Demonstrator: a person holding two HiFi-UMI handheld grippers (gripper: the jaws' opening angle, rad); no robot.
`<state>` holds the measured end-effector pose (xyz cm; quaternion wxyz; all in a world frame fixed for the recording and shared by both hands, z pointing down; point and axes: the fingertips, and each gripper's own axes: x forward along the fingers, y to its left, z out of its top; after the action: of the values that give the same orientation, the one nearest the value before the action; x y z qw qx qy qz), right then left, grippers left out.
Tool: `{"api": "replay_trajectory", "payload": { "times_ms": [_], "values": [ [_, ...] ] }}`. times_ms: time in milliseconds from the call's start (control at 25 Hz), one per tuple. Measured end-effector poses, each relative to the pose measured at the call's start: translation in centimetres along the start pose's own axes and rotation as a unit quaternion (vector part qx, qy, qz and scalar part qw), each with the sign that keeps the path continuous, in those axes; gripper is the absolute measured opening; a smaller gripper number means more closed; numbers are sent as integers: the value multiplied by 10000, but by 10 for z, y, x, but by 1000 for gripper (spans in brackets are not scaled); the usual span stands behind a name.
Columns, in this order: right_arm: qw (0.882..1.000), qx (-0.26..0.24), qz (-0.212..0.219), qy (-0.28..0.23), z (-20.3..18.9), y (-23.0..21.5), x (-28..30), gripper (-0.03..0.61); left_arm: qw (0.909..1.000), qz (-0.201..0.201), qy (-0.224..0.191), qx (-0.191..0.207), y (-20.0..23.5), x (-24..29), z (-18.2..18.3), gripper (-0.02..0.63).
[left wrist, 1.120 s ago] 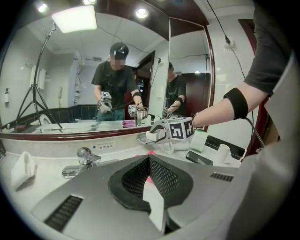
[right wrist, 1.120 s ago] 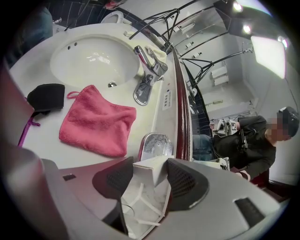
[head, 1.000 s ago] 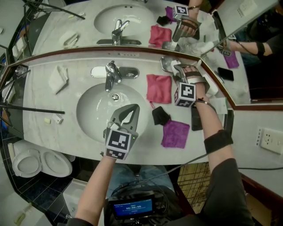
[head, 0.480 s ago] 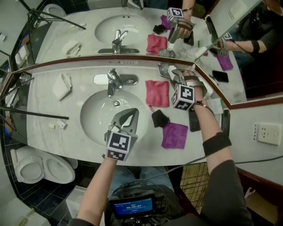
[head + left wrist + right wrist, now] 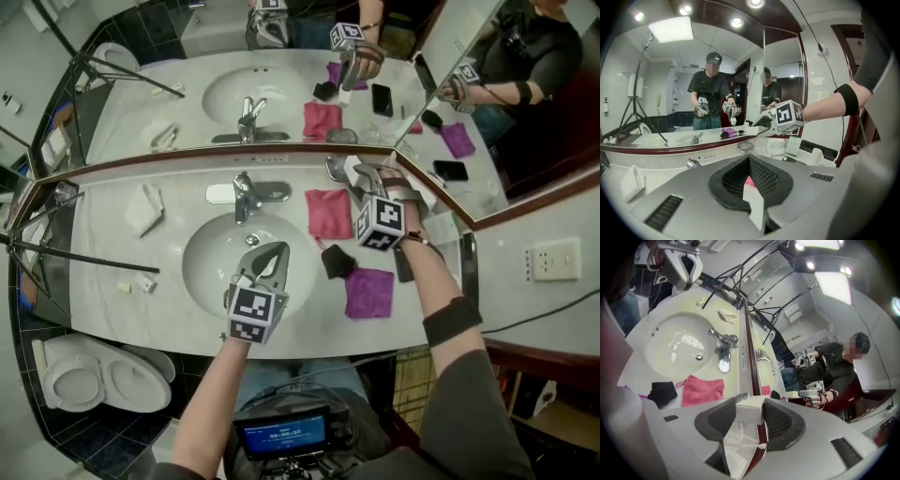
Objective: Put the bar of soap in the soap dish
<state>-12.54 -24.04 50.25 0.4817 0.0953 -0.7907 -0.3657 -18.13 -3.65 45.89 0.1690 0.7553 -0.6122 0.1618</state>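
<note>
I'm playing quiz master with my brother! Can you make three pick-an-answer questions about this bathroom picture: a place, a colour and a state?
1. Where is the pink cloth from the sink? A left B right C inside
2. What colour is the cloth nearest the counter's front edge? A purple B green C yellow
3. The left tool's jaws are: A wide apart B shut C round a cup

1 B: it lies right of the basin.
2 A: that one is purple.
3 B: its own view shows them together.
</note>
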Motion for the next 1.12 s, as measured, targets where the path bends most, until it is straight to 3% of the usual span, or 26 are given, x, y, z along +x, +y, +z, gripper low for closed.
{"api": "replay_trajectory", "payload": {
  "times_ms": [200, 360, 480, 680, 800, 1120],
  "values": [
    [9939, 1036, -261, -291, 16, 5, -40, 202, 9999, -85, -11, 61, 4, -12, 3, 0],
    [9693, 2348, -361, -630, 19, 21, -73, 202, 9998, -149, -79, 119, 9, -19, 6, 0],
    [9399, 3267, -417, -899, 20, 33, -96, 201, 9995, -182, -132, 203, 10, -21, 8, 0],
    [8615, 4863, -663, -1298, 6, 52, -129, 201, 9988, -300, -158, 351, 5, -24, 7, 0],
    [8429, 5154, -816, -1310, 2, 68, -136, 200, 9981, -412, -126, 438, 2, -26, 5, 0],
    [8125, 5625, -1034, -1132, -20, 88, -141, 199, 9947, -709, 5, 751, -11, -14, 7, 0]
  ]
}}
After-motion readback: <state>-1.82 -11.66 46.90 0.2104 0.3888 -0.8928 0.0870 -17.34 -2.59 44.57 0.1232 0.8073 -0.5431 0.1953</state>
